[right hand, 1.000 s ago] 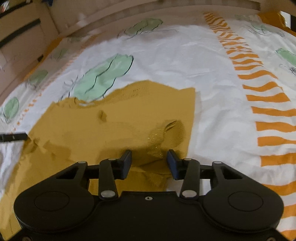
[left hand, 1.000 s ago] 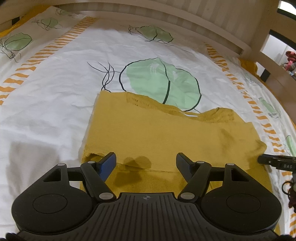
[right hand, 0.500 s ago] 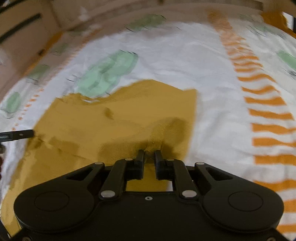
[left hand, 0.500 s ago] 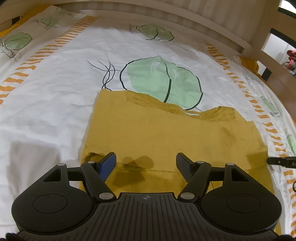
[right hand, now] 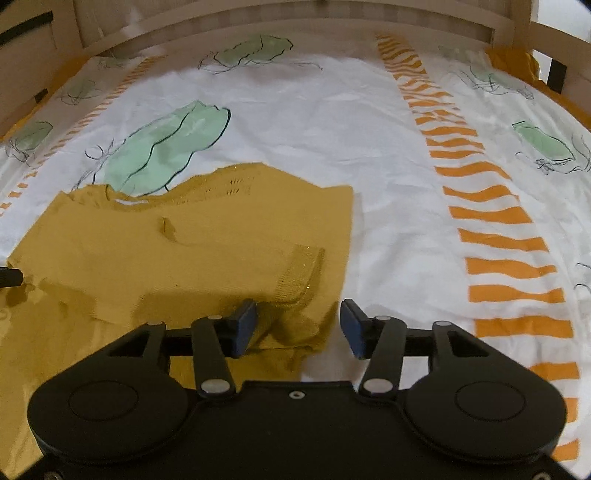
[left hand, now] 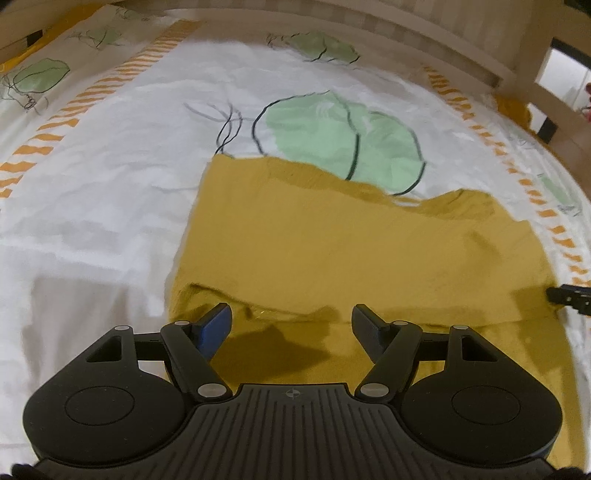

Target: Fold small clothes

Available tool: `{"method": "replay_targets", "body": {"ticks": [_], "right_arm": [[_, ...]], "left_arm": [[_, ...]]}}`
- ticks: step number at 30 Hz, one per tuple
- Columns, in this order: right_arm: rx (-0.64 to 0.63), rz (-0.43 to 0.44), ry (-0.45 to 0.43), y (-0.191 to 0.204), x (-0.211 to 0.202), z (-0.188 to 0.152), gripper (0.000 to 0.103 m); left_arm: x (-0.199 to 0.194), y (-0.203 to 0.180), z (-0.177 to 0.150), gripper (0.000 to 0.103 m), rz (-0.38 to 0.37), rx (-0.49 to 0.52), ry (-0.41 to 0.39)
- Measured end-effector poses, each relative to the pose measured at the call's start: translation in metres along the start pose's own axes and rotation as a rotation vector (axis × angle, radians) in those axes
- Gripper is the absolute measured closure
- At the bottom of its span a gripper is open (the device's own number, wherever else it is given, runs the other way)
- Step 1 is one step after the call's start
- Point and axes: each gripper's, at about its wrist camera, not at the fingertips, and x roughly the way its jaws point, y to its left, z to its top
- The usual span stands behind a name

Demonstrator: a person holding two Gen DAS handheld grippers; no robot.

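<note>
A mustard-yellow knitted garment (left hand: pixel 351 251) lies flat on the bed sheet, with a folded-over layer ending near the grippers. In the right wrist view the same garment (right hand: pixel 192 251) shows a ribbed cuff (right hand: pixel 301 273) resting on top. My left gripper (left hand: pixel 291 325) stands open low over the garment's near edge, nothing between its fingers. My right gripper (right hand: pixel 299 321) hangs over the garment's right corner; its jaws are opening, and the cloth lies between them without the pads pressing it. A tip of the right gripper (left hand: pixel 569 297) shows at the left view's right edge.
The white sheet (right hand: pixel 332 129) has green leaf prints and orange striped bands (right hand: pixel 491 214). A pale wooden bed rail (left hand: pixel 369 33) curves along the far side, with a post (left hand: pixel 532 48) at the right. A yellow cloth bit (right hand: pixel 513 59) lies at the far right corner.
The right gripper closed over the garment's corner half a second ago and has since opened wide, leaving the cuff lying flat. The left gripper stayed open in place.
</note>
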Motion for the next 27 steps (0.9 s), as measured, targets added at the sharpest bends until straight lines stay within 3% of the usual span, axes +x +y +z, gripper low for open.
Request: {"method": "replay_targets", "body": {"ticks": [2,5,10,13,16,22,24,25,27], "right_arm": [[0.005,-0.036,0.002,0.001,0.006,-0.002,0.031],[0.046,-0.091,0.0,-0.01,0.01,-0.002,0.026],[0.075,-0.163,-0.069,-0.021,-0.001,0.001,0.026],[0.027,-0.104,-0.161,-0.013,-0.008,0.005,0.028],[-0.013,-0.039,-0.182,-0.002,0.001,0.012,0.041],[-0.044,-0.031,-0.135,0.011,0.034,0.014,0.043],[-0.028,-0.018,-0.132,0.011,0.037,0.014,0.059],[-0.022,-0.012,-0.137,0.012,0.035,0.015,0.082],[-0.052,-0.017,-0.148,0.017,0.031,0.015,0.087]], "left_arm": [[0.006,0.004,-0.004,0.032,0.028,-0.002,0.014],[0.009,0.009,-0.008,0.032,0.036,0.001,0.017],[0.008,0.007,-0.008,0.028,0.038,-0.001,0.017],[0.01,0.004,-0.008,0.023,0.033,0.007,0.02],[0.011,0.002,-0.008,0.023,0.037,0.017,0.02],[0.011,0.005,-0.007,0.023,0.025,0.012,0.024],[0.011,0.004,-0.007,0.023,0.026,0.011,0.025],[0.011,0.004,-0.007,0.022,0.026,0.011,0.025],[0.011,0.004,-0.007,0.022,0.026,0.01,0.025]]}}
